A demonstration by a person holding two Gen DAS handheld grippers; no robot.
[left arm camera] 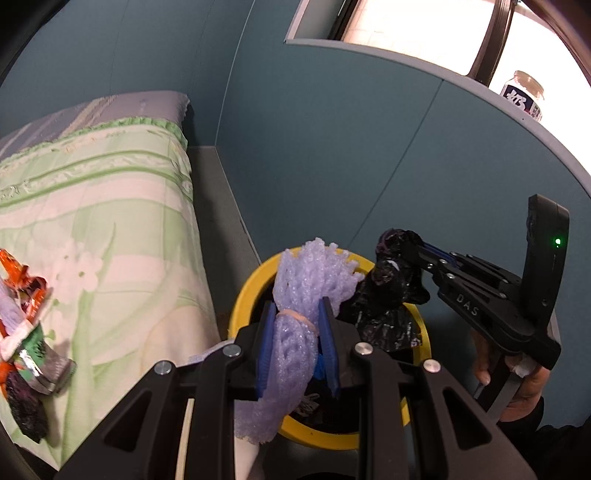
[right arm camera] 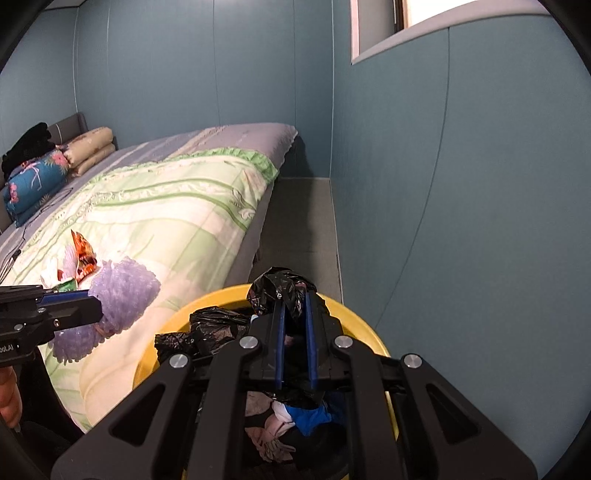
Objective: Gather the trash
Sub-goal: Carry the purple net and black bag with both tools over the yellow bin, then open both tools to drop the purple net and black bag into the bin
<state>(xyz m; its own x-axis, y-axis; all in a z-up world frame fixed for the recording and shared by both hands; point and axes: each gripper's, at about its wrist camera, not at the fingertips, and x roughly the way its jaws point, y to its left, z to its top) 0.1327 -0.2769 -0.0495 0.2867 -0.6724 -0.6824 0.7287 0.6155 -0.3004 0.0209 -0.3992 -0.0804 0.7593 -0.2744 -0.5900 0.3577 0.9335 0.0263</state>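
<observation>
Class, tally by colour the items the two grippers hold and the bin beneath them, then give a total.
Purple: 1, foam net in the left gripper
Black: 1, plastic bag in the right gripper
Yellow: 1, bin
Total: 3

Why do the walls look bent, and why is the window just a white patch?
Left wrist view: the fisheye lens bows the window ledge, and daylight overexposes the window behind the jar. Right wrist view: the wall seams curve likewise, the window blows out, and the corners are black.
</observation>
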